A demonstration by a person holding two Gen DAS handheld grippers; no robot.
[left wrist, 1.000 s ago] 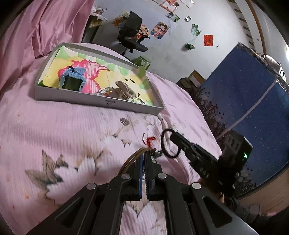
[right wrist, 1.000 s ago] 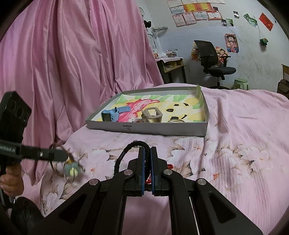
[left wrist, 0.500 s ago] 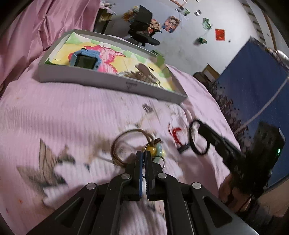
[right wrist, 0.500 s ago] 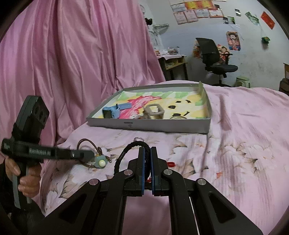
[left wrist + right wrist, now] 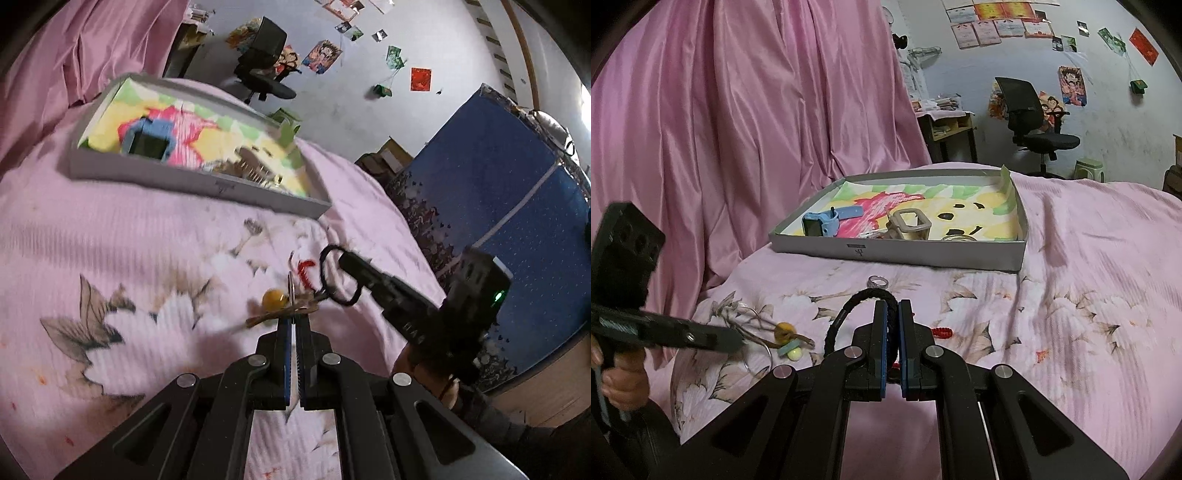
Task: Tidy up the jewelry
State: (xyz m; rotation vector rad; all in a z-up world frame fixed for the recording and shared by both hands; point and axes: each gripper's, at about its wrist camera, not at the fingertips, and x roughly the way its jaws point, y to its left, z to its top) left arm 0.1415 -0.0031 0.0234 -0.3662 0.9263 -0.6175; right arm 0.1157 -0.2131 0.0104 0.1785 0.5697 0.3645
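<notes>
Though blurred in the left view, sharp in the right: left tongs (image 5: 738, 341) clenched on cord bracelet (image 5: 783, 334) over bed (image 5: 1089, 295); right tongs (image 5: 893, 321) gripping black band (image 5: 849, 314); ring (image 5: 878, 282) beside tray (image 5: 905, 254)

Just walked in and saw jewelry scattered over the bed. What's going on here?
A person is tidying jewelry into a shallow grey cardboard tray on the pink floral bedspread, using hand-held tongs. The right tongs are shut on a black braided cord loop. The left tongs are clamped on a brown cord bracelet with an amber bead. A blue watch and a beige watch already lie in the tray; a small silver ring and a red cord remain on the bedspread.
</notes>
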